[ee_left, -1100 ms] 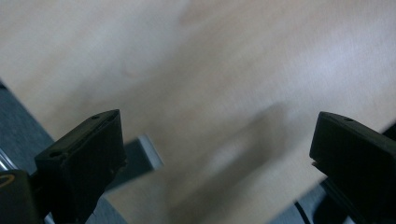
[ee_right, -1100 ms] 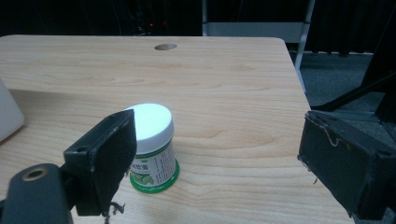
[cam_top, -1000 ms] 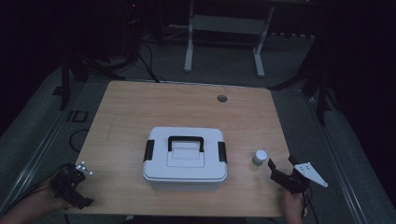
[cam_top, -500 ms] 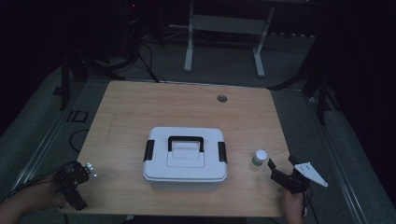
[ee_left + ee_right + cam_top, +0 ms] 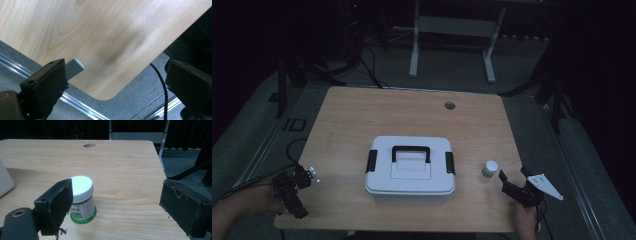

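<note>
overhead view, two close table [image 5: 362,115] views

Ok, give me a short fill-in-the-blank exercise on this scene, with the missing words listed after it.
1. The small jar beside the right gripper has a ____ lid.
2. The white case in the middle of the table has a ____ handle on top.
3. The jaws of the left gripper stand ____, over a corner of the table.
4. In the high view the jar stands to the ____ of the case.

Missing words: white; black; open; right
</note>
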Demonstrator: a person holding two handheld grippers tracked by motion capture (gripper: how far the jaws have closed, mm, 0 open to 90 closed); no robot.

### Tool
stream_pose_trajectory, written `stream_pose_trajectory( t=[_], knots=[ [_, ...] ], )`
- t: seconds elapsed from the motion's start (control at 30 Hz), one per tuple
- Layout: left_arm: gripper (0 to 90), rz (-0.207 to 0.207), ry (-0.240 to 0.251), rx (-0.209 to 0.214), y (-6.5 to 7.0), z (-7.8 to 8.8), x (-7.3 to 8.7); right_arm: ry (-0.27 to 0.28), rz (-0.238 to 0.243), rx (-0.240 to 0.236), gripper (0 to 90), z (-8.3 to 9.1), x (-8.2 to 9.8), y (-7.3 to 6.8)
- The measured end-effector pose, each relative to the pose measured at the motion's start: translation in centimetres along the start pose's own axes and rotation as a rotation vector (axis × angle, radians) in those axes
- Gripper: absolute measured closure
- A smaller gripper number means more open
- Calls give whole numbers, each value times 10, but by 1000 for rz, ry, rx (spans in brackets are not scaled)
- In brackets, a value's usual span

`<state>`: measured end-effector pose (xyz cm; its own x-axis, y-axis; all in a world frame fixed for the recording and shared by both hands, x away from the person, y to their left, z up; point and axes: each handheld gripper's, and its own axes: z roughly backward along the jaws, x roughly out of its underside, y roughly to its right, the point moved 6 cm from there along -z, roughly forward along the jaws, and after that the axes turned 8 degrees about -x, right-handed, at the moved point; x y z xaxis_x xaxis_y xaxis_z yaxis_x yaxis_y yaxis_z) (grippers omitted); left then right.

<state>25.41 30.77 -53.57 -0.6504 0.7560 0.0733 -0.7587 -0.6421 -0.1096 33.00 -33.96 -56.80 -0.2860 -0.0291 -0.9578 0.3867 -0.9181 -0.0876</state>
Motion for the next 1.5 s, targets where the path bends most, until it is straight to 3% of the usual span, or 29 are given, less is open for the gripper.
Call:
stream_pose_trajectory(
  t=[0.3, 0.67, 1.0, 1.17, 1.2, 1.33, 1.4, 1.43, 1.5],
  knots=[
    [35, -26, 51, 10, -1, 22, -13, 1, -12, -8, 110, 0, 0, 0],
    [35, -113, 105, 0, 3, 58, -40, -1, -13, -21, 110, 0, 0, -1],
    [35, -185, 105, -48, 7, 83, -67, -5, -28, -30, 110, -1, 0, -1],
    [36, -222, 112, -36, 11, 90, -79, -11, -31, -28, 110, -1, 1, 0],
    [36, -230, 121, -16, 13, 93, -84, -12, -33, -28, 110, -1, 1, 0],
    [36, -245, 118, -28, 13, 101, -93, -9, -35, -32, 110, -1, 1, 0],
    [36, -253, 116, -9, 15, 104, -98, -10, -37, -33, 110, -1, 1, 0],
    [36, -266, 106, -30, 14, 106, -101, -12, -39, -33, 110, -1, 1, 0],
    [35, -278, 99, -29, 15, 110, -107, -11, -40, -33, 110, -1, 1, 0]
  ],
)
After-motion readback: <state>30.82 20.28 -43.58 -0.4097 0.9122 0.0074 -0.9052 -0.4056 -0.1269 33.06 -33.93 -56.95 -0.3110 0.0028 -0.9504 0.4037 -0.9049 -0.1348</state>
